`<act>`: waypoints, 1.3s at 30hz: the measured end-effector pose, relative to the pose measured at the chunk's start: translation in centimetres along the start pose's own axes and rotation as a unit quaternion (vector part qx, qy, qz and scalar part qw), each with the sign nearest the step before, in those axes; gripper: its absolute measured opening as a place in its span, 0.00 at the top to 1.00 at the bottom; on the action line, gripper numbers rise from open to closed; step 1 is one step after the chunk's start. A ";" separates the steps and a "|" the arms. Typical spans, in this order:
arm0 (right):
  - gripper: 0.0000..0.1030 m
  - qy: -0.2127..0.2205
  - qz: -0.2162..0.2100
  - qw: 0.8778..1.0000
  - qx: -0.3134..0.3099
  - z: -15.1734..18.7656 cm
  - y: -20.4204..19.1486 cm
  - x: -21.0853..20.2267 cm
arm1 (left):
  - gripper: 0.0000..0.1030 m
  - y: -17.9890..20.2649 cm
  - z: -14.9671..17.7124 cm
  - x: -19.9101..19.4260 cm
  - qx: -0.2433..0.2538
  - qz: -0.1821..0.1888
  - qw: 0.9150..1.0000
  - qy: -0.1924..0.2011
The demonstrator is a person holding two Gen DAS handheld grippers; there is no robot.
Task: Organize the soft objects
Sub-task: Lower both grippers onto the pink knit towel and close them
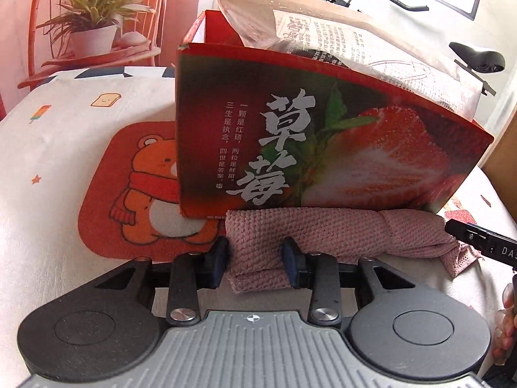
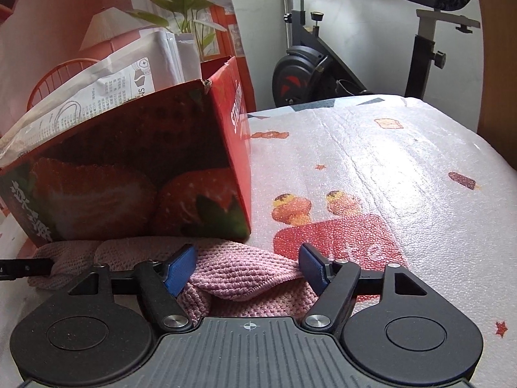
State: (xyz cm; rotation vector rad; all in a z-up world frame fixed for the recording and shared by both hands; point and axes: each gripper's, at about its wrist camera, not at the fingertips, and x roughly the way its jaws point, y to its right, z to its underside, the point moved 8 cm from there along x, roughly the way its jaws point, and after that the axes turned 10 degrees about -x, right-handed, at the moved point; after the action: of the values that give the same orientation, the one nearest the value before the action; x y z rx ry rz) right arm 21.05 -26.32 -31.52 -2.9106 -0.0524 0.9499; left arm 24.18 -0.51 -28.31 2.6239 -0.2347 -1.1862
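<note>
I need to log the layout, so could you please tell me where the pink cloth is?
The pink cloth lies rolled on the table at the foot of the strawberry box, low and central in both wrist views.

Daylight comes from the far side, bright and warm-tinted. In the right wrist view it glares white off the table cover, washing out its print. The strawberry box faces the cameras in shadow. Both fisheye views bend straight lines and darken at the corners; focus is sharp
</note>
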 end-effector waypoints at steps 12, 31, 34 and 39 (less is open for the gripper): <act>0.26 -0.007 -0.009 1.000 -0.019 -0.1 -0.4 0.5 | 0.62 0.2 0.5 0.0 0.004 0.005 1.000 0.004; 0.66 -0.010 -0.065 0.994 -0.088 0.3 -3.5 0.2 | 0.62 0.1 0.7 0.0 0.008 0.005 1.000 0.007; 0.72 -0.011 -0.072 0.992 -0.102 0.5 -4.1 0.0 | 0.62 0.1 0.7 0.1 0.009 0.005 1.000 0.007; 0.74 -0.010 -0.080 0.992 -0.100 0.5 -4.2 -0.1 | 0.62 0.1 0.8 0.1 0.010 0.005 1.000 0.008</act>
State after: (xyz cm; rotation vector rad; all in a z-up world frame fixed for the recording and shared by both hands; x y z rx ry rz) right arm 20.62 -22.09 -31.46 -3.0173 -0.3984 1.0014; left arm 23.67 -0.76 -28.86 2.6444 -0.2569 -1.1653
